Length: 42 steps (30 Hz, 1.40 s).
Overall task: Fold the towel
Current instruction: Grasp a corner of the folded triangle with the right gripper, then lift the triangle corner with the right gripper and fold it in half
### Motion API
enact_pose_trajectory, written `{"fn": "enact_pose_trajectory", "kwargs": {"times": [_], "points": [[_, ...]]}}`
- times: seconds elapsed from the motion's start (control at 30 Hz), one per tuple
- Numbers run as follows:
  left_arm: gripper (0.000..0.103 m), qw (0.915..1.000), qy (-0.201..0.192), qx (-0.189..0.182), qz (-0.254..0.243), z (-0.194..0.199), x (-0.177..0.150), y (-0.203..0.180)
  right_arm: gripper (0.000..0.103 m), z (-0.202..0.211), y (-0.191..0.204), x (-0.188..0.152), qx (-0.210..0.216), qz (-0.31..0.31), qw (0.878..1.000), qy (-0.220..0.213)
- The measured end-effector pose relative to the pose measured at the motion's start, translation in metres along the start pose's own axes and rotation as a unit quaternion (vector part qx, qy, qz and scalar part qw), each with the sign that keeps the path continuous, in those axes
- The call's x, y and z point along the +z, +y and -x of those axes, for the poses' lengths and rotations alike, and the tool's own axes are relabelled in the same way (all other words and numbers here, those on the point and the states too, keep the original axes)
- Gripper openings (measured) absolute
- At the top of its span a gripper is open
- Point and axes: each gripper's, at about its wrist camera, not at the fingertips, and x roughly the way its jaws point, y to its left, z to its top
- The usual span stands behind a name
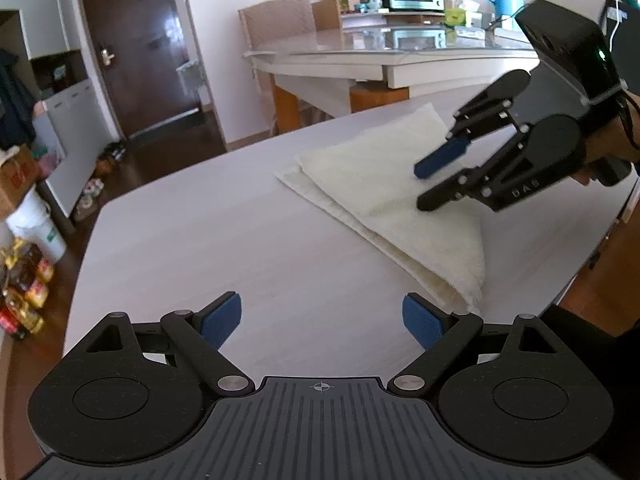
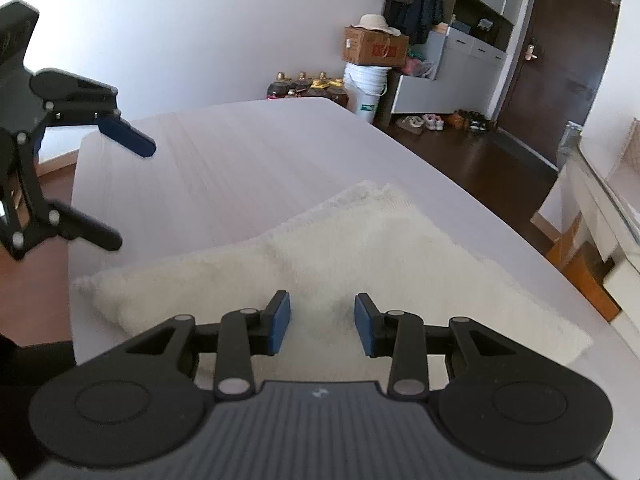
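- On the table (image 1: 208,240), toward its right side, lies one towel (image 1: 384,184), cream and already doubled over; layered edges show along its near side and a lower layer peeks out at the far-left corner
- One towel, two grippers, one table in play (the second table behind, with an oven and a flask on it, has no part in this)
- Left gripper (image 1: 322,322) hangs over bare tabletop with its blue pads spread wide and nothing between them; the towel's nearest corner sits just beside its right-hand pad
- Right gripper (image 2: 322,324) hovers low over the middle of the towel, jaws parted with a clear gap, gripping nothing; whether the tips touch the pile I cannot tell
- Handling, as I judge it: soft, light and limp terry, so it will droop from whatever point is lifted and the free part will drag rather than slide; nothing fragile about it
- The fluffy pile should give the ribbed pads good purchase, though a thick stack of layers may be hard to pinch whole
- Best hold, I'd say, is at corners or the stacked edge, one gripper per corner, catching all layers together so the fold stays aligned
- A pinch in the middle would only bunch it up
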Motion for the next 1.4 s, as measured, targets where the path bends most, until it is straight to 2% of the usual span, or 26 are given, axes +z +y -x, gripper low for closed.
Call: {"fn": "enact_pose_trajectory", "kwargs": {"times": [0.2, 0.3, 0.37, 0.47, 0.53, 0.63, 0.73, 0.83, 0.93, 1.03, 1.07, 1.1, 1.2, 1.33, 1.4], "points": [[0.092, 1.0000, 0.000, -0.003, -0.002, 0.000, 0.002, -0.010, 0.042, 0.024, -0.005, -0.019, 0.000, -0.014, 1.000, 0.011], [0.092, 1.0000, 0.000, -0.004, -0.007, 0.000, 0.000, -0.015, 0.042, 0.041, -0.007, -0.028, -0.025, -0.013, 0.999, 0.015], [0.092, 0.9999, -0.001, -0.005, -0.011, -0.001, 0.001, -0.019, 0.042, 0.051, 0.000, -0.030, -0.035, -0.006, 0.999, -0.002], [0.092, 0.9999, -0.005, -0.006, -0.014, -0.002, 0.004, -0.024, 0.045, 0.072, 0.021, -0.037, -0.012, 0.004, 0.999, -0.040], [0.092, 0.9998, -0.008, -0.006, -0.017, -0.003, 0.006, -0.027, 0.045, 0.090, 0.047, -0.046, 0.007, 0.036, 0.997, -0.065], [0.092, 0.9997, -0.012, -0.010, -0.021, -0.004, 0.008, -0.032, 0.045, 0.095, 0.074, -0.056, 0.010, 0.082, 0.995, -0.063], [0.092, 0.9995, -0.013, -0.013, -0.024, -0.002, 0.008, -0.037, 0.046, 0.093, 0.107, -0.068, -0.006, 0.158, 0.986, -0.043], [0.092, 0.9995, -0.014, -0.012, -0.027, 0.000, 0.009, -0.041, 0.048, 0.086, 0.121, -0.068, -0.028, 0.191, 0.980, -0.042], [0.092, 0.9995, -0.015, -0.010, -0.026, 0.003, 0.010, -0.043, 0.050, 0.075, 0.137, -0.069, -0.054, 0.250, 0.966, -0.044], [0.092, 0.9996, -0.014, -0.006, -0.025, 0.005, 0.009, -0.043, 0.045, 0.063, 0.148, -0.066, -0.066, 0.288, 0.955, -0.040], [0.092, 0.9996, -0.014, -0.005, -0.024, 0.006, 0.009, -0.043, 0.036, 0.060, 0.150, -0.065, -0.067, 0.292, 0.953, -0.037], [0.092, 0.9997, -0.013, -0.004, -0.023, 0.006, 0.009, -0.042, 0.023, 0.058, 0.151, -0.064, -0.066, 0.291, 0.954, -0.035], [0.092, 0.9997, -0.012, 0.000, -0.023, 0.005, 0.010, -0.037, 0.014, 0.055, 0.153, -0.062, -0.067, 0.285, 0.956, -0.034], [0.093, 0.9992, -0.017, -0.001, -0.035, -0.008, 0.023, -0.025, 0.013, 0.066, 0.148, -0.060, -0.041, 0.248, 0.967, -0.031], [0.092, 0.9989, -0.019, -0.003, -0.044, -0.016, 0.031, -0.020, 0.013, 0.085, 0.139, -0.056, -0.002, 0.207, 0.978, -0.034]]}}
